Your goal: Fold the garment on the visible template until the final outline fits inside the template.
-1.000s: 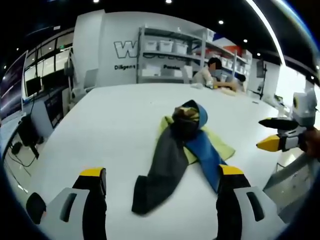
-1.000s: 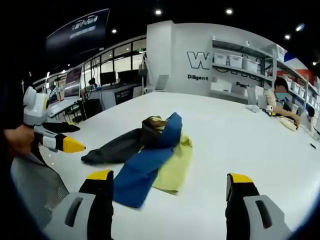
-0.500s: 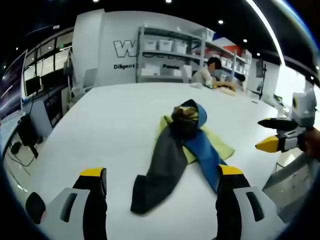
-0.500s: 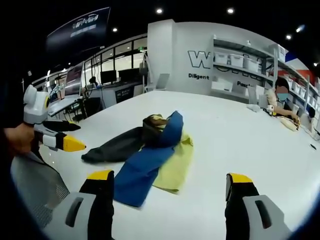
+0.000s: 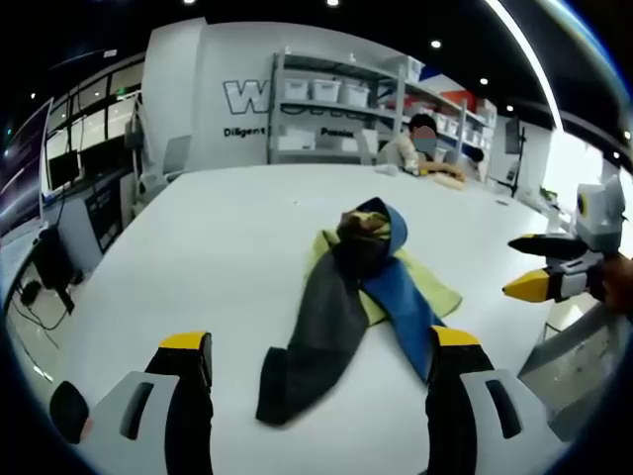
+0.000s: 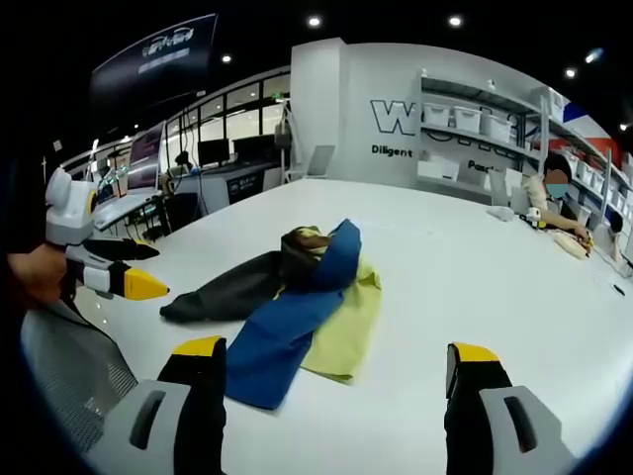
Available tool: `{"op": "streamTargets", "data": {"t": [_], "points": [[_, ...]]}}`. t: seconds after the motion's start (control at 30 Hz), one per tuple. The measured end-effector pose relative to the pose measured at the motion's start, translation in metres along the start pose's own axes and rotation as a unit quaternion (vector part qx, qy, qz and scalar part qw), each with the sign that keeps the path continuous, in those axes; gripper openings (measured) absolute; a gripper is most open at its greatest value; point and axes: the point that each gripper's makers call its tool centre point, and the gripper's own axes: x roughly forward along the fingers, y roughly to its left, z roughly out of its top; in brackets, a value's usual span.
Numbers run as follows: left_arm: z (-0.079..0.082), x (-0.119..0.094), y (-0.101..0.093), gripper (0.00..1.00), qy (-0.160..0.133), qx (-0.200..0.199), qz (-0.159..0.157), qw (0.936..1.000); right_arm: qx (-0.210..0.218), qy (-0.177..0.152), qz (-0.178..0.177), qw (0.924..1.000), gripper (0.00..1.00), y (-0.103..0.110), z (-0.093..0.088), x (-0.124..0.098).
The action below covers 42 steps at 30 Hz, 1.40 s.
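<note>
A broad white matte table (image 5: 227, 247) stretches through a bright showroom, with metal shelving of white bins and a lettered wall behind it. Nearest in the left gripper view, the left gripper (image 5: 321, 358) rises from six o'clock with its yellow-tipped black jaws spread wide apart and nothing between them. In the right gripper view the right gripper (image 6: 338, 368) stands the same way, jaws wide and empty, hovering above bare tabletop. Beyond the left jaws, running from about six o'clock up to the centre of the view, lies the crumpled garment of dark grey, blue and pale yellow-green fabric (image 5: 361, 287). A long grey part trails toward the camera, a blue part angles off toward five o'clock, a yellow-green layer spreads beneath them, and a bunched hood-like lump sits at the far end. In the right gripper view the same garment (image 6: 297, 307) lies ahead at about ten o'clock of centre, well apart from the jaws. No template outline can be made out on the table. The fold looks barely begun, since the cloth is heaped and twisted rather than flat; spreading it and every fold appear to remain. At the far table edge, toward one o'clock, a seated person (image 5: 420, 148) works by the shelves.
</note>
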Motion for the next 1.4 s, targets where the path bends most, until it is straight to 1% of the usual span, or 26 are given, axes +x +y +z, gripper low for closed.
{"op": "streamTargets", "data": {"t": [0.37, 0.57, 0.7, 0.87, 1.0, 1.07, 1.23, 1.27, 1.4], "points": [[0.002, 0.002, -0.002, 0.82, 0.001, 0.002, -0.005, 1.0, 0.002, 0.002, -0.001, 1.0, 0.94, -0.002, 0.0, 0.001], [0.009, 0.009, -0.001, 0.81, -0.003, 0.005, -0.006, 1.0, -0.001, 0.0, -0.003, 1.0, 0.92, -0.004, 0.003, 0.002], [0.015, 0.015, 0.0, 0.8, -0.005, 0.01, -0.008, 0.9999, -0.006, -0.001, -0.004, 1.0, 0.9, -0.008, 0.009, 0.007], [0.024, 0.028, 0.002, 0.76, -0.005, 0.02, -0.014, 0.9997, -0.022, -0.005, 0.002, 0.9997, 0.86, -0.009, 0.022, 0.016], [0.032, 0.037, 0.0, 0.72, -0.004, 0.028, -0.022, 0.9994, -0.038, -0.011, 0.01, 0.9992, 0.82, -0.008, 0.037, 0.027], [0.037, 0.043, 0.0, 0.7, -0.005, 0.034, -0.025, 0.9991, -0.046, -0.016, 0.013, 0.9987, 0.81, -0.01, 0.046, 0.033], [0.051, 0.057, -0.003, 0.66, -0.006, 0.05, -0.034, 0.9981, -0.063, -0.02, 0.018, 0.9976, 0.76, -0.016, 0.069, 0.053], [0.055, 0.062, -0.003, 0.65, -0.007, 0.054, -0.036, 0.9978, -0.064, -0.022, 0.02, 0.9975, 0.74, -0.017, 0.075, 0.059], [0.064, 0.08, -0.005, 0.61, -0.005, 0.066, -0.045, 0.9968, -0.071, -0.022, 0.026, 0.9969, 0.67, -0.018, 0.087, 0.075]]}}
